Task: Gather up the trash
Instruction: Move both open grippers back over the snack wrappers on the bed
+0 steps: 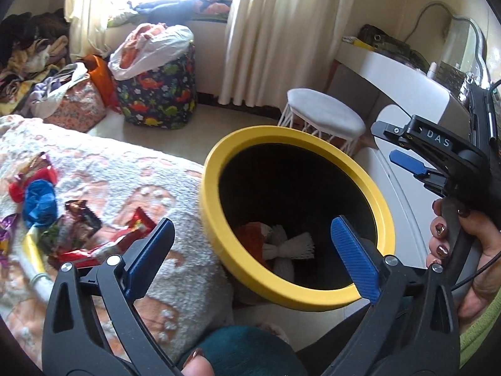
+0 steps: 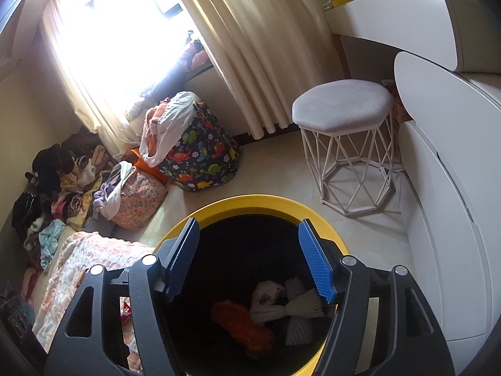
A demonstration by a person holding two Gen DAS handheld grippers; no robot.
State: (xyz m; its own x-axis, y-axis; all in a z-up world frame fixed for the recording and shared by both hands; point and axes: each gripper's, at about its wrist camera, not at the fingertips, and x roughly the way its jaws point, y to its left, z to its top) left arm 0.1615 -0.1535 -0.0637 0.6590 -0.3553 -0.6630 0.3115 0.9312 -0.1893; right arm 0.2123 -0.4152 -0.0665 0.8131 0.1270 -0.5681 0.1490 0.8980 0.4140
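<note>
A: Where the blanket [image 1: 119, 169] covers the bed at far left, what lies on it?
B: Crumpled wrappers [image 1: 62, 219], red, blue and brown; their print is too blurred to read.
A: And the left gripper [image 1: 250, 250]?
B: Fingers spread wide, holding nothing, over the bed's edge and the bin [image 1: 219, 163].
A: Inside the bin?
B: Orange scrap [image 2: 241, 329] and white foam netting [image 2: 297, 310]; beside them lies a white piece with a barcode [image 2: 266, 296].
A: Right gripper [image 2: 250, 260]?
B: Spread too, empty, above the bin's mouth. Its body reads "DAS" [image 1: 438, 138].
</note>
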